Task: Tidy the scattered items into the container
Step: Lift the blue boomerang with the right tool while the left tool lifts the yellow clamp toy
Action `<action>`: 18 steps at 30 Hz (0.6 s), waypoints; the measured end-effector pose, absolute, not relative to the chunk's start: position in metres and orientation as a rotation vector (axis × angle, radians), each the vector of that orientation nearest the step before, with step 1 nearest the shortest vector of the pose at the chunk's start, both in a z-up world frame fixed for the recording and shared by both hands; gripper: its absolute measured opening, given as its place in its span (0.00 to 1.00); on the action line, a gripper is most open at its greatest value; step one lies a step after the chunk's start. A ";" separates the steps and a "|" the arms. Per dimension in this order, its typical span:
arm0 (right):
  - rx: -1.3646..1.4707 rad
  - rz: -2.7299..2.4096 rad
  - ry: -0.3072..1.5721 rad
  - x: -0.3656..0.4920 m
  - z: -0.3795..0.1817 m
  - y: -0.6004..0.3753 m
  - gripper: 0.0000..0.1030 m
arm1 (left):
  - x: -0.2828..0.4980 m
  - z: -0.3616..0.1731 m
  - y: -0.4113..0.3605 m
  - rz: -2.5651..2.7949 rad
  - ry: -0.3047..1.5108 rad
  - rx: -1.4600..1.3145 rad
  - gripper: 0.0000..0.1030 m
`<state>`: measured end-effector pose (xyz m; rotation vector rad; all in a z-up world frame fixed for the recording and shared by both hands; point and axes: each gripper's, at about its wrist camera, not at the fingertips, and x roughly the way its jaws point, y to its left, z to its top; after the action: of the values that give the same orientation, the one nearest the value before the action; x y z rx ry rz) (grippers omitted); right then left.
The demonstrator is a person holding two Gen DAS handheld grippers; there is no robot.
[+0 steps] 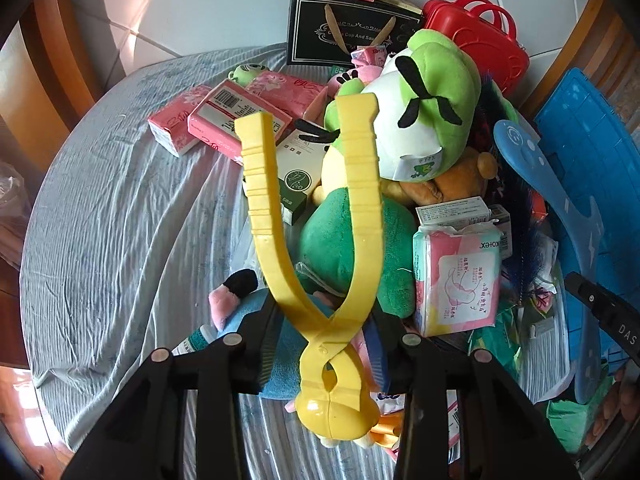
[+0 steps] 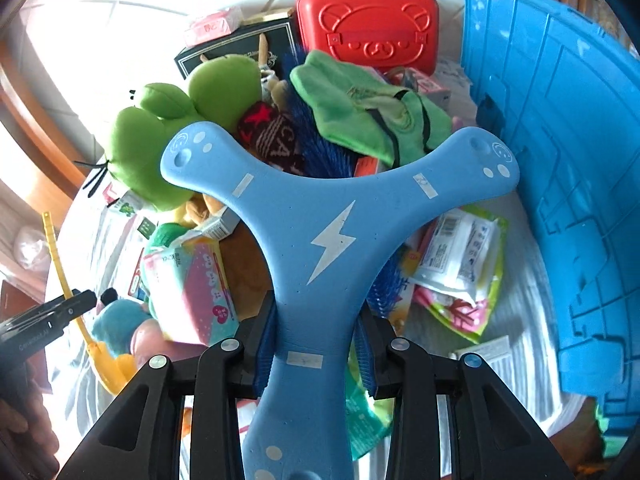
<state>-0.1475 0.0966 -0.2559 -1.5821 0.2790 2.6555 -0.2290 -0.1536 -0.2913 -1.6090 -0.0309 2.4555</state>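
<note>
My left gripper point(image 1: 326, 354) is shut on yellow plastic tongs point(image 1: 316, 216), which stick up and forward over a heap of items on a grey cloth point(image 1: 120, 232). My right gripper point(image 2: 316, 354) is shut on a blue three-armed foam boomerang point(image 2: 320, 224) with a white lightning bolt. The boomerang also shows at the right of the left wrist view point(image 1: 560, 208). The blue container point(image 2: 560, 184) stands tilted at the right, and shows in the left wrist view point(image 1: 588, 152). The heap holds a green frog plush point(image 1: 424, 120), pink tissue packs point(image 1: 224, 116) and a pad packet point(image 1: 456, 276).
A red bear case point(image 2: 368, 28) and a black gift box point(image 1: 344, 32) lie at the far side. A green cloth hat point(image 2: 360, 108), snack packets point(image 2: 460, 264) and a brown plush point(image 1: 448, 184) sit in the heap. Wooden chairs ring the table.
</note>
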 end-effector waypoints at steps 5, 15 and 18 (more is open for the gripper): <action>-1.550 2.676 0.285 -0.141 -0.230 0.105 0.33 | -0.217 -0.266 -0.150 2.455 -0.025 -1.587 0.35; -1.466 2.766 0.303 -0.122 -0.175 0.108 0.33 | -0.208 -0.218 -0.148 2.499 -0.014 -1.497 0.24; -1.440 2.788 0.294 -0.116 -0.163 0.107 0.33 | -0.208 -0.206 -0.150 2.516 -0.007 -1.467 0.24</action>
<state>-0.1156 0.1072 -0.1631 -1.4401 0.2936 2.7879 -0.2081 -0.1500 -0.2058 -1.4670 -0.0073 2.5156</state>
